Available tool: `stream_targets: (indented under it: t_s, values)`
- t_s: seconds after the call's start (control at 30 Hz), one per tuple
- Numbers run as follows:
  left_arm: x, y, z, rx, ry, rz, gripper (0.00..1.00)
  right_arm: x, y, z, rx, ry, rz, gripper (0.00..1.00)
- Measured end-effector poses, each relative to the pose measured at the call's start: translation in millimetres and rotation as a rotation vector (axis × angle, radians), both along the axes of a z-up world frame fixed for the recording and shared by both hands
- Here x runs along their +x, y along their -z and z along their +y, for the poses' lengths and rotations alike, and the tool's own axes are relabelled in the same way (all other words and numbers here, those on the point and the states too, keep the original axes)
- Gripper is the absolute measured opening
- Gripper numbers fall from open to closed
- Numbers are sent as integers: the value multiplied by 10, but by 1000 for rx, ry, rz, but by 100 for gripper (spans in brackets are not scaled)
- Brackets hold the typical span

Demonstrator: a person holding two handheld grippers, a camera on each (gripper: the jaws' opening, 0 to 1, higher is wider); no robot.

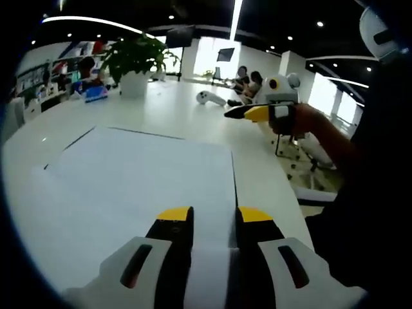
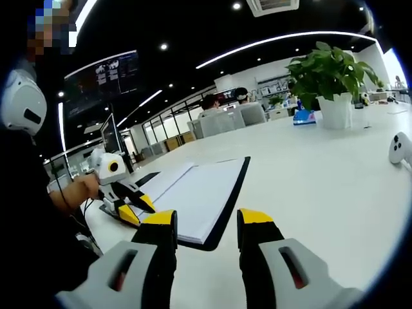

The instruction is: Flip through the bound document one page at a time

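Your left claw (image 1: pixel 206 219) pinches one white page between nearly closed jaws at the near edge of the single bound document (image 2: pixel 193 193), which lies open on the white counter (image 2: pixel 322 187). Your right claw (image 2: pixel 207 225) hovers slightly parted, holding nothing, beside one potted plant (image 2: pixel 331 80).

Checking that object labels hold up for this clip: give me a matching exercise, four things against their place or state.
Things:
1. bound document
2. potted plant
3. white controller
4. right gripper

Place or state:
A. held up by a hand, clear of the pages
B. standing on the table in a white pot
C. lying open, white pages up, black cover beneath
D. lying by itself on the bare tabletop

Pairs: 1-C, 2-B, 3-D, 4-A
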State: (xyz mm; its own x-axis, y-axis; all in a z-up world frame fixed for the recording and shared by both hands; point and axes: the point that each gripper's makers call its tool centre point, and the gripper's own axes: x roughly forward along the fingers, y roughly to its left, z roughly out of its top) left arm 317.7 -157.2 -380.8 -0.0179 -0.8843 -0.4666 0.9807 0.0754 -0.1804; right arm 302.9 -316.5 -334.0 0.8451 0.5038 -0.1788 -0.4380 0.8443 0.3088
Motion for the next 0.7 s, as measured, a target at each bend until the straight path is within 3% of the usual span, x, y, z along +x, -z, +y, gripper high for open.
stream_targets:
  t_s: [0.6,0.7]
  values:
    - [3,-15,-7,-37,-4,4,27,-12,81,32,-14,-12,36,36]
    - [150,4,1,-42,-73,-20,11,-39,126,54,-14,-25,64,34]
